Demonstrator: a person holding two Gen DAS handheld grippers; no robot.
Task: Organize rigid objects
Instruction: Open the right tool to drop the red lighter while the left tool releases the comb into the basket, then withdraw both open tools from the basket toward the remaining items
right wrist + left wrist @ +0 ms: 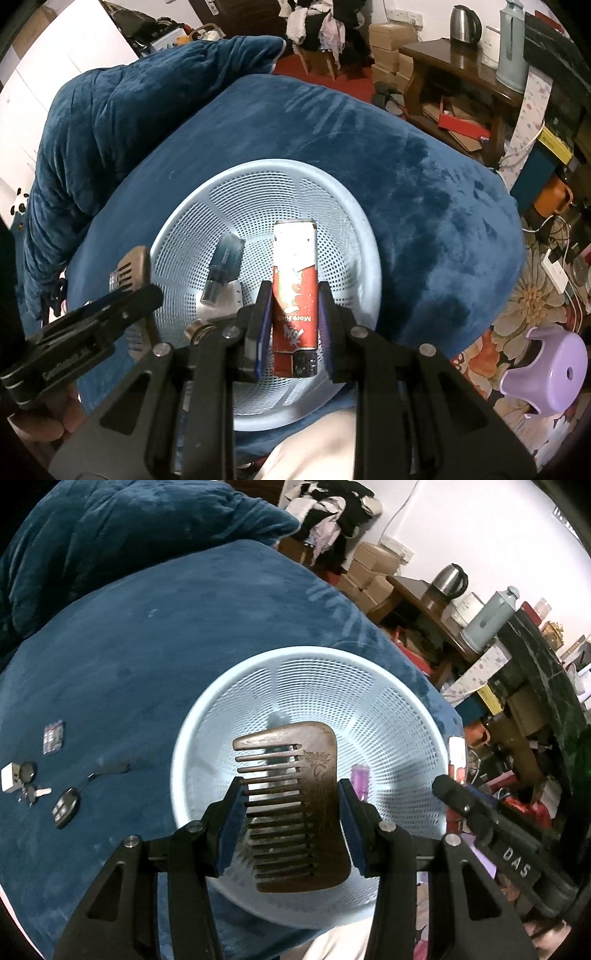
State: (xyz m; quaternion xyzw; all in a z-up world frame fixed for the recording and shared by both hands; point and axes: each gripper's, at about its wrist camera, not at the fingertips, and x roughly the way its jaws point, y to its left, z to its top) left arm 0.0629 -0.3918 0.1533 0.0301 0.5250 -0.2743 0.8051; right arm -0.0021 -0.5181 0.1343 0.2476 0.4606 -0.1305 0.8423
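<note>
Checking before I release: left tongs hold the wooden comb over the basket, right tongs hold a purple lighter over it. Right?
Not quite. In the right wrist view the right tongs hold a red and white lighter, not a purple one. The left tongs do hold the wooden comb over the basket.

A dark brown wooden wide-tooth comb (295,805) with a carved flower on its spine is held over the pale blue perforated plastic basket (406,716), teeth pointing left. A red and white lighter (294,291) with a black cap end is held upright over the same basket. Inside the basket lie a translucent blue-green lighter (223,271), a white block (221,306) and a small round metal piece (197,329). On the blue plush bedspread (147,657), near its left edge, lie a black car key fob (65,806), a bunch of keys (27,782) and a small dark patterned card (54,736).
</note>
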